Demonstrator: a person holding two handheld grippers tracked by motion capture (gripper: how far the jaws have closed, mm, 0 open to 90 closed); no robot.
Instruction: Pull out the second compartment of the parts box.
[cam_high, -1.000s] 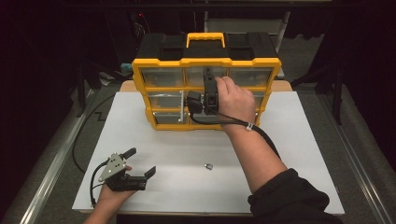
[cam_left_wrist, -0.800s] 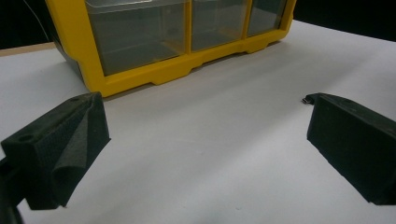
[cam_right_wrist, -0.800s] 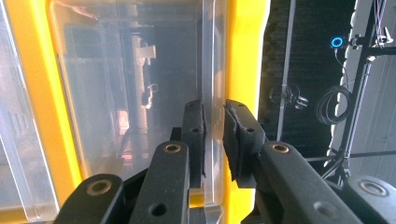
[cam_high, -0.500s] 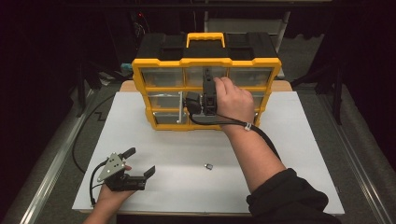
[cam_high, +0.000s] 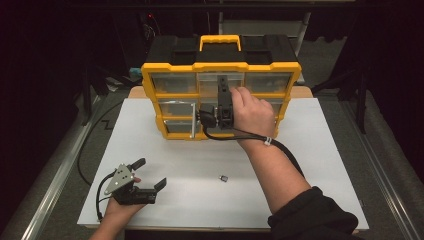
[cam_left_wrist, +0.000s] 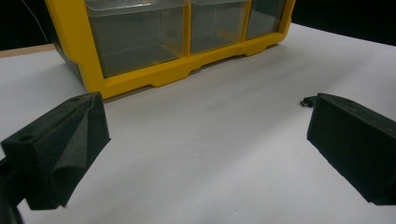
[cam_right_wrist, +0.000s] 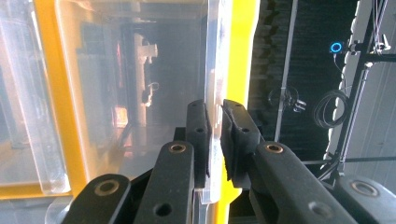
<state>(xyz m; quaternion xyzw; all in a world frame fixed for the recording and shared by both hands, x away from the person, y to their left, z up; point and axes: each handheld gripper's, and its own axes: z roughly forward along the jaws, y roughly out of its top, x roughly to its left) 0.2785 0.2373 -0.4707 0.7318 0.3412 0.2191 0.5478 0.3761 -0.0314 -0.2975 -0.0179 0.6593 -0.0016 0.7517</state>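
A yellow organizer with clear drawers stands upright at the back of the white table. My right gripper is at its top middle drawer. In the right gripper view, the right gripper is shut on that clear drawer's front lip. My left gripper rests on the table near the front left, open with nothing between its jaws. In the left gripper view, the left gripper faces the organizer's bottom row. A small metal part lies on the table, also visible by the right jaw as a small part.
The organizer has a yellow carry handle on its black top. A black cable trails from the right gripper along the forearm. Another cable runs off the table's left edge. Dark frames and stands surround the table.
The right hand has shifted only slightly at the drawer front. The left gripper stays where it was.
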